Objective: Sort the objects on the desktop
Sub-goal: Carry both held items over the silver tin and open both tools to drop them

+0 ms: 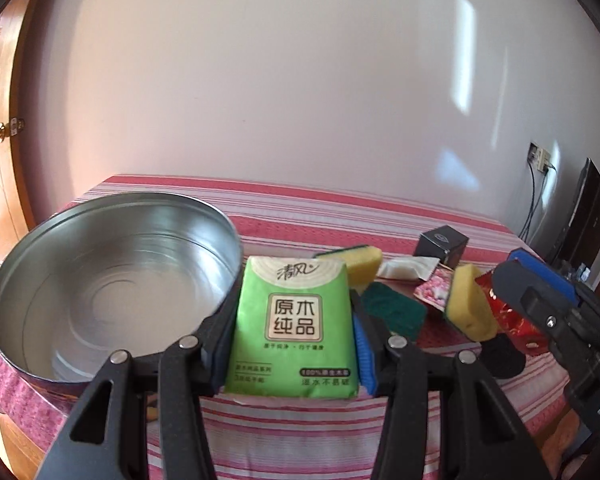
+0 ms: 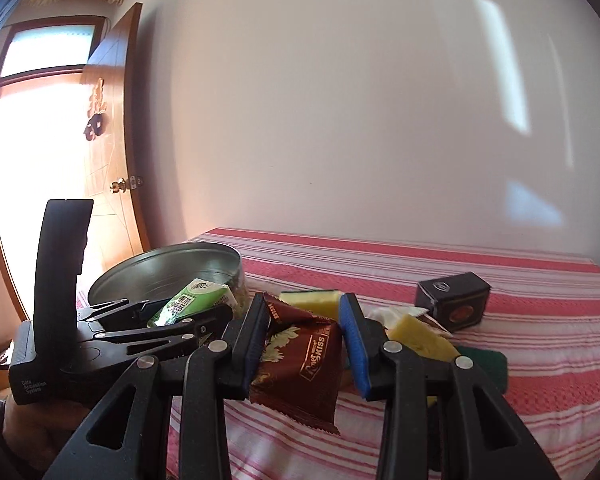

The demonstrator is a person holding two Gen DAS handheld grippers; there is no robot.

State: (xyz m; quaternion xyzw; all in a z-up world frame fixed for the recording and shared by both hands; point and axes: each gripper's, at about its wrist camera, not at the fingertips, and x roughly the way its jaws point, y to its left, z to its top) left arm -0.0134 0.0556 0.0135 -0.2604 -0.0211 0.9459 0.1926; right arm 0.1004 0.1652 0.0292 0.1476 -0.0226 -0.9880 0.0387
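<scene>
Gripping a green tissue pack (image 1: 296, 320) in our left gripper (image 1: 290, 332), we clamp a brown snack packet (image 2: 300, 364) in our right gripper (image 2: 304, 344), beside a metal tin (image 1: 60, 264).

The worktop (image 1: 300, 208) is covered with a cloth striped in red, pink and white, and it stands against a pale wall. At its left end sits a round, shallow metal tin (image 1: 112, 280), open and shiny inside. Toward the right a loose cluster lies on the cloth: yellow sponges (image 1: 366, 262) with green scouring faces, a dark green pad (image 1: 396, 312), a white sachet (image 1: 408, 268), a pink floral packet (image 1: 434, 292), and, farther back, a small black box (image 1: 442, 242).
</scene>
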